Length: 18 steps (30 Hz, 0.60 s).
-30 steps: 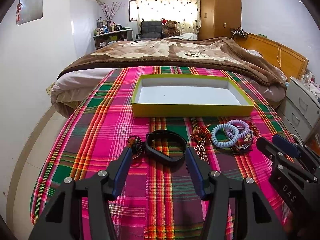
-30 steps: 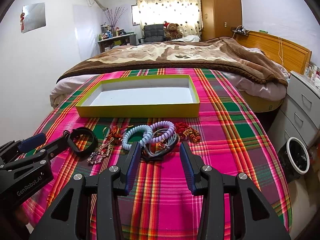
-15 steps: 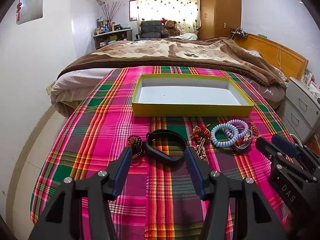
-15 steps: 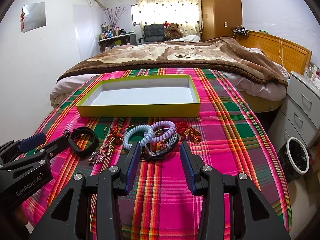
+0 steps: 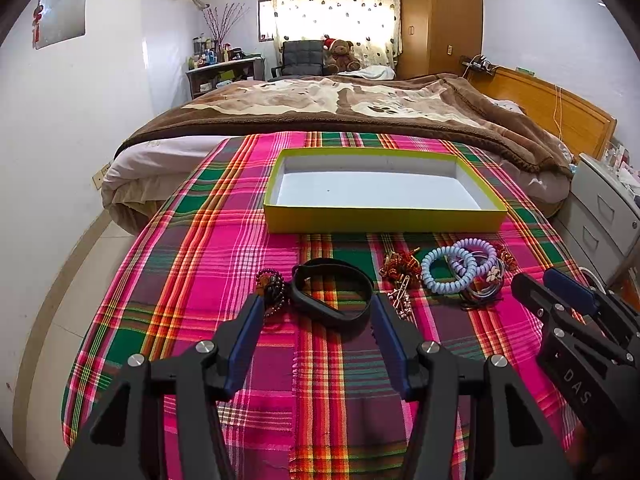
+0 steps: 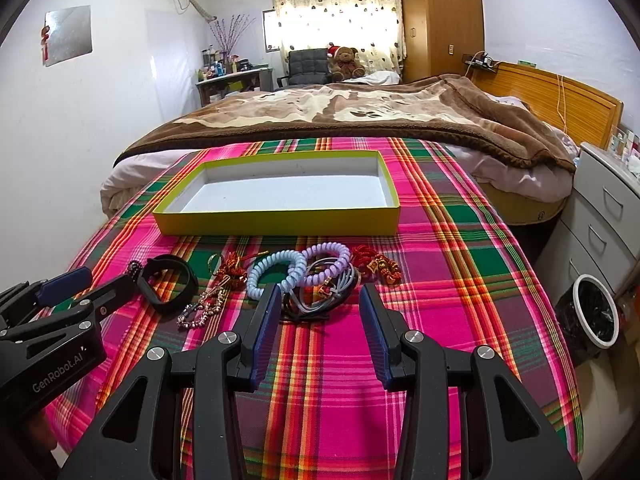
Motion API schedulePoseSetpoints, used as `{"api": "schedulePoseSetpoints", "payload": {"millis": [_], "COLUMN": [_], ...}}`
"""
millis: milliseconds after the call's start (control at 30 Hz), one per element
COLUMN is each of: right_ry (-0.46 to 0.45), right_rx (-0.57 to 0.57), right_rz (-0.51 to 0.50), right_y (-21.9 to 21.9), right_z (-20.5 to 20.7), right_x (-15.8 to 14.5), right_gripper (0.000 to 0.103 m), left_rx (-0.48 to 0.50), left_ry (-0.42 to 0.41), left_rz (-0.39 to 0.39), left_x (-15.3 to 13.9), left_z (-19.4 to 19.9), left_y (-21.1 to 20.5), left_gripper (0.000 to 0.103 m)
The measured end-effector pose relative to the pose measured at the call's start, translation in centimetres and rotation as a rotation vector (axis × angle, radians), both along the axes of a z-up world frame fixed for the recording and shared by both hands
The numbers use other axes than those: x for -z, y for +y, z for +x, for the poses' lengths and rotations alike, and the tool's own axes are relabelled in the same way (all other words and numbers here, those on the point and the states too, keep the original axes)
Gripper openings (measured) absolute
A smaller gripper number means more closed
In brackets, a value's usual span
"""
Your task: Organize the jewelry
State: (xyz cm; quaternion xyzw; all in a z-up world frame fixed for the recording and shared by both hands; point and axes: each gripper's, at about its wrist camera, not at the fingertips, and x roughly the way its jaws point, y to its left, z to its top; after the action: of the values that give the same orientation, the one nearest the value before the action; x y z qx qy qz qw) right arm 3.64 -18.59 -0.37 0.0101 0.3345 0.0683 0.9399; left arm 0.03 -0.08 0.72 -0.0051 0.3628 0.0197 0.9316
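Both the left gripper [image 5: 318, 306] and right gripper [image 6: 318, 294] hang spread and empty. The black band [image 5: 332, 294] lies at twelve o'clock of the left gripper; straddle one edge, then carry it to the yellow box [image 5: 384, 218].

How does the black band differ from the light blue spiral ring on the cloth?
The black band is smooth, dark and wide; the light blue spiral ring is coiled and pale. The black band lies alone; the spiral ring touches a purple spiral ring. Both are closed loops lying flat outside the yellow box.
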Motion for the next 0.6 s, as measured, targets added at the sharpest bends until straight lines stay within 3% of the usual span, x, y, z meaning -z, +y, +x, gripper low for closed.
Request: {"api": "schedulePoseSetpoints", "payload": {"millis": [600], "right_ry": [0.001], "right_rx": [0.001], "right_rz": [-0.005], "right_y": [0.11], "right_z": [-0.11], "right_x": [-0.01], "right_gripper": [0.042], "left_rx": [-0.001], "left_ry": [0.001], "left_rz": [-0.003], "left_x": [0.26], "left_z": [0.02], "left_y": [0.18], "left_gripper": [0.058]}}
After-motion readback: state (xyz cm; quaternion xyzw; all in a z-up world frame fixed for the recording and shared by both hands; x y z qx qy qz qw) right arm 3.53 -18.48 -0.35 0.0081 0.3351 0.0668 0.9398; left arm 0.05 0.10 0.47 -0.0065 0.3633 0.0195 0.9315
